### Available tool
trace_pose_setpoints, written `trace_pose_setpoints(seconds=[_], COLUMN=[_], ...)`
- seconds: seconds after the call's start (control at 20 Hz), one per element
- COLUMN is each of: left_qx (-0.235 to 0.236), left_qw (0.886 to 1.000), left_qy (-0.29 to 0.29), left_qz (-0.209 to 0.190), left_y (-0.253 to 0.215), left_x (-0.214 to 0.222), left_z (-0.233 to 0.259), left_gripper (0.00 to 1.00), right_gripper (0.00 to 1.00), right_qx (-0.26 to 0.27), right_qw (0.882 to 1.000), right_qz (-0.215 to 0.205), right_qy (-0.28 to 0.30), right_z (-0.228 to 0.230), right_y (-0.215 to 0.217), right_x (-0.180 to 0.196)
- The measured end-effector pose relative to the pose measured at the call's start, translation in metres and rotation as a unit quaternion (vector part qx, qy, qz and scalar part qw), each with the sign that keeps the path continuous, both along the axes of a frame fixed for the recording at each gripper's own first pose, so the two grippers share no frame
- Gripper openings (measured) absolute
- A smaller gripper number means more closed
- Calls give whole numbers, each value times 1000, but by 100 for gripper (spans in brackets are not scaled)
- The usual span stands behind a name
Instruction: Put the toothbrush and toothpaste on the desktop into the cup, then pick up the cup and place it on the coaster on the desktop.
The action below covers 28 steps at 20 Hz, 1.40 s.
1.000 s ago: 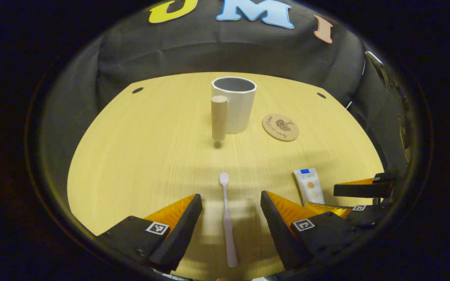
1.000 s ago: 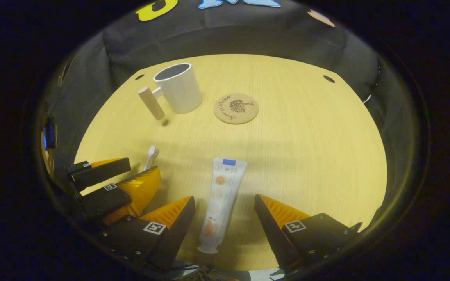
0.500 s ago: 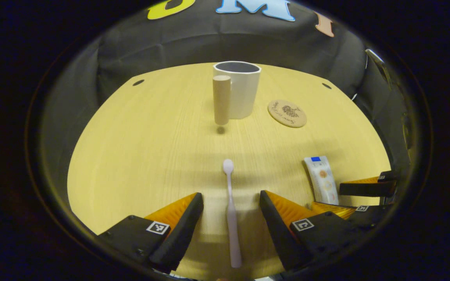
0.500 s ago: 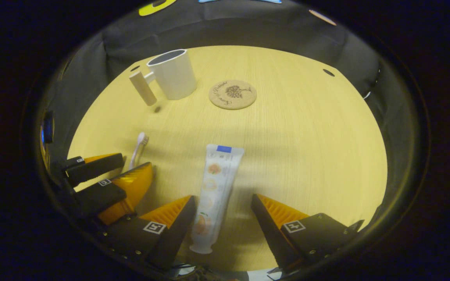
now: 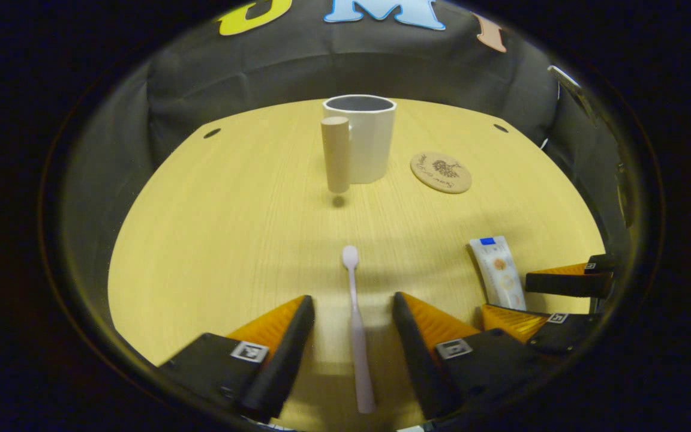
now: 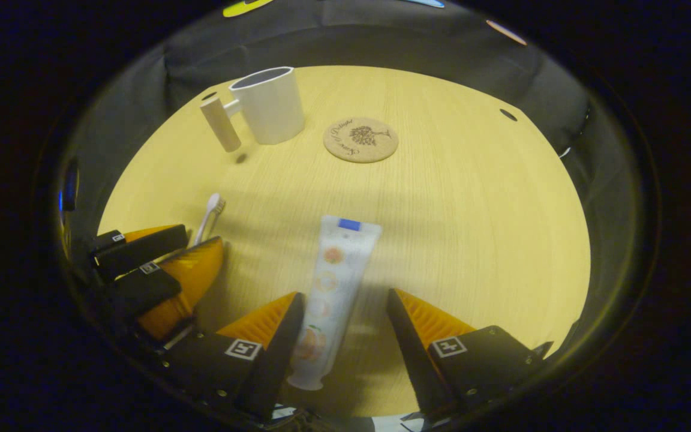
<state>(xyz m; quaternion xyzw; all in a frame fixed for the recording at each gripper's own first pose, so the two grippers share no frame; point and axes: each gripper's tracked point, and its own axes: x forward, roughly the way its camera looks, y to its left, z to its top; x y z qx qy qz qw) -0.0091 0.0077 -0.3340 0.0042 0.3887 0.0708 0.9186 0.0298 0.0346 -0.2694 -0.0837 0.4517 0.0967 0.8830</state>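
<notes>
1. Two grippers sit low over the table (image 5: 201, 240), each with its fingers spread apart and gripping nothing.
2. In the left gripper view, the left gripper (image 5: 352, 312) straddles the toothbrush (image 5: 356, 336), which lies flat on the table between the fingers without touching either, its head pointing toward the cup (image 5: 364, 138).
3. In the right gripper view, the right gripper (image 6: 345, 309) straddles the toothpaste (image 6: 330, 294), which lies flat with its cap end nearest the camera. The tube lies just beside the gripper's left finger (image 6: 276, 348); whether they touch I cannot tell. The other finger stands clear of it.
4. The cup stands upright at the far side of the table, with a wooden peg handle (image 5: 336, 153) on the side facing the left gripper.
5. The coaster (image 5: 441, 172) lies flat just right of the cup, apart from it and bare.
6. The two grippers are side by side: the right gripper's fingers flank the toothpaste at the right edge of the left gripper view.
</notes>
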Motion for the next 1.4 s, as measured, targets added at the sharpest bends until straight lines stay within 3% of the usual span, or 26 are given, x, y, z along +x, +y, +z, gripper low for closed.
trace_pose_setpoints(seconds=[0.05, 0.1, 0.15, 0.2, 0.3, 0.35, 0.4, 0.5, 0.55, 0.6, 0.65, 0.75, 0.85, 0.9, 0.95, 1.3, 1.4], left_qx=[-2, -1, 0, 8, 2, 2, 9, 9, 10, 11, 11, 11, 9, 7, 5, -15, -14], left_qw=[1000, 1000, 1000, 1000, 1000, 1000, 1000, 1000, 1000, 1000, 1000, 1000, 1000, 1000, 1000, 1000, 999], left_qy=[1, 2, 4, 2, 5, 8, 9, 13, 18, 21, 23, 25, 24, 23, 21, -21, -44], left_qz=[2, 2, 1, 3, 10, 9, 8, 14, 11, 9, 8, 10, 4, 3, 1, -15, -23], left_y=[0, 0, -1, 3, 4, 4, 6, 5, 6, 5, 6, 6, 7, 6, 7, 1, -1], left_x=[-1, -1, -1, 1, 1, 2, 5, 3, 3, 3, 4, 3, 5, 5, 5, 8, 10], left_z=[0, 1, 0, 1, 1, 1, 3, 1, 2, 3, 1, 1, 3, 2, 3, 44, 68], left_gripper=[70, 70, 77, 63, 34, 34, 34, 10, 10, 10, 10, 7, 7, 13, 7, 7, 7], right_gripper=[84, 82, 71, 60, 60, 29, 30, 31, 30, 20, 20, 10, 10, 10, 10, 12, 9], right_qx=[-3, 1, -1, -4, 2, 6, 5, 1, 4, 9, 15, 41, 57, 64, 68, 84, 94], right_qw=[1000, 1000, 1000, 1000, 999, 999, 999, 998, 998, 998, 998, 997, 995, 995, 994, 993, 991], right_qz=[0, -1, -2, -1, -9, -14, -13, -6, -12, -10, -8, -21, -24, -26, -27, -35, -43], right_qy=[4, 10, 15, 22, 34, 40, 47, 57, 66, 66, 68, 69, 79, 78, 81, 77, 83], right_z=[1, 1, 2, 0, -4, -2, 2, 3, 1, 2, 4, 15, 6, 7, 6, 6, 6], right_y=[-1, 1, 1, 1, 4, 4, 3, 3, 4, 4, 3, 3, 4, 5, 5, 6, 7], right_x=[1, 1, 2, 1, 4, 9, 4, 4, 3, 5, 5, 0, 6, 5, 5, 6, 5])
